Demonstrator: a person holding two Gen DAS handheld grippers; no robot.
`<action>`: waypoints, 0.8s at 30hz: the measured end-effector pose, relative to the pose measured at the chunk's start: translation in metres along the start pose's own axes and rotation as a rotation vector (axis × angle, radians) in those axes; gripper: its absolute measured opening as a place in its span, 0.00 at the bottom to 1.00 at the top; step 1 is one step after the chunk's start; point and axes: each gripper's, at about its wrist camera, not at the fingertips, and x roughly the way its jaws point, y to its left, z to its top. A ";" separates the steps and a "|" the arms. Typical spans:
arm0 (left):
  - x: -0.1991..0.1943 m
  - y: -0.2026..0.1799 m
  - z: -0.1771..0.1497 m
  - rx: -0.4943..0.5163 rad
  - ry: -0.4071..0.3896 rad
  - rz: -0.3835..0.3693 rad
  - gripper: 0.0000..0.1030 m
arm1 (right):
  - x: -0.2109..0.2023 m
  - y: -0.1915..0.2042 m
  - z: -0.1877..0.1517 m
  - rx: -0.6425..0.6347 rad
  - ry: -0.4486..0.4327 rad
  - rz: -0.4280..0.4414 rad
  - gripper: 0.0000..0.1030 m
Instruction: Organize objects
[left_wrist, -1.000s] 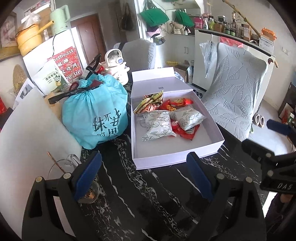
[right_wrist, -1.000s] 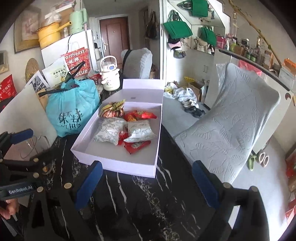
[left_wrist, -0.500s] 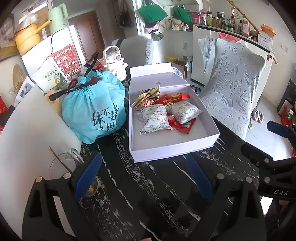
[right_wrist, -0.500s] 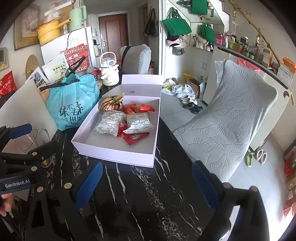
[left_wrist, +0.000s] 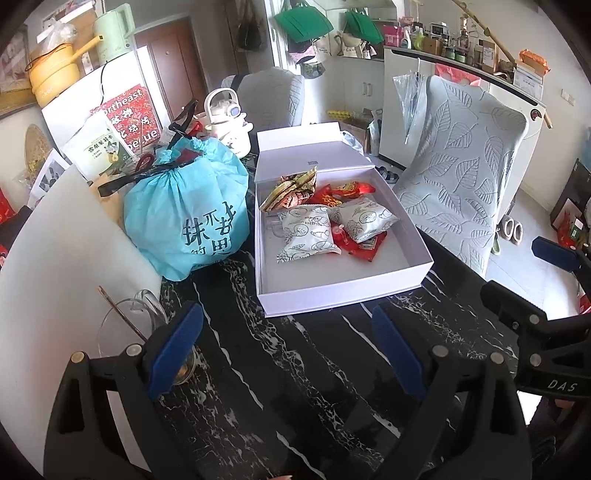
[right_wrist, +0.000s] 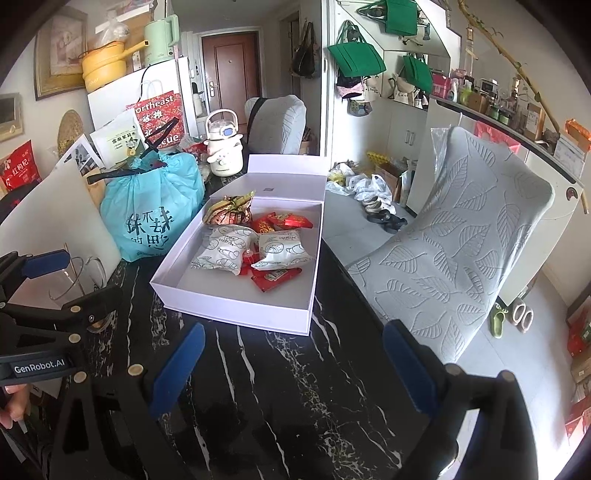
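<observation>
A shallow white box (left_wrist: 343, 291) (right_wrist: 236, 314) lies open on the black marble table (left_wrist: 295, 369), its lid (left_wrist: 306, 151) standing up at the far side. Inside lie two white snack packets (left_wrist: 308, 232) (right_wrist: 221, 253), red sachets (left_wrist: 343, 190) (right_wrist: 275, 277) and a green-gold wrapped bundle (left_wrist: 291, 186). My left gripper (left_wrist: 288, 350) hovers open over the bare table in front of the box, nothing between its blue pads. My right gripper (right_wrist: 291, 369) is open too, in front of the box's near edge, holding nothing.
A tied blue bag (left_wrist: 184, 214) sits left of the box, beside a white board (left_wrist: 55, 258) and a glass cup (left_wrist: 129, 332). A white kettle (left_wrist: 225, 118) stands behind. A grey leaf-patterned chair (left_wrist: 465, 192) is at the table's right edge.
Both views have pulled back slightly from the box, so it sits a little higher and farther in frame. Both grippers stay open and empty.
</observation>
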 end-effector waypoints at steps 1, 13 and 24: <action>0.000 0.000 0.000 0.001 -0.002 0.002 0.90 | 0.000 0.000 0.000 0.000 0.000 0.000 0.95; -0.001 0.001 -0.001 0.009 -0.009 0.008 0.90 | 0.003 0.001 -0.001 -0.002 0.011 0.003 0.95; -0.003 0.005 0.000 0.004 -0.014 0.016 0.90 | 0.004 0.004 -0.002 -0.010 0.017 0.010 0.95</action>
